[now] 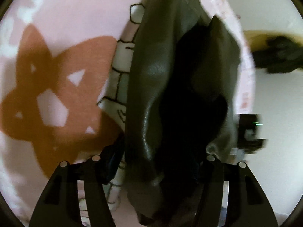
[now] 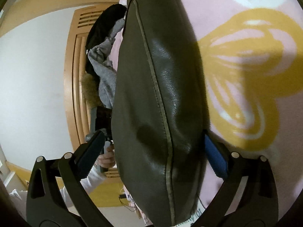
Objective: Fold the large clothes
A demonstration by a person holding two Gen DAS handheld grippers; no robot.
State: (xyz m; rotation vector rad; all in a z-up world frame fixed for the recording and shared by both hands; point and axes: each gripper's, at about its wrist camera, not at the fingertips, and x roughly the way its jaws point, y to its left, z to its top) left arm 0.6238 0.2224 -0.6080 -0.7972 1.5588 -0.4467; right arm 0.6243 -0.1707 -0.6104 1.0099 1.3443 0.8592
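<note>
The pink blanket (image 2: 246, 9) with its orange pattern lies spread under everything. Over it hangs the dark olive leather garment (image 2: 157, 94), filling both my views. My right gripper (image 2: 153, 157) stands spread wide, the seamed leather passing between its blue pads (image 2: 217, 160). My left gripper (image 1: 153, 159) also straddles the garment; I cannot tell whether it pinches it.
</note>
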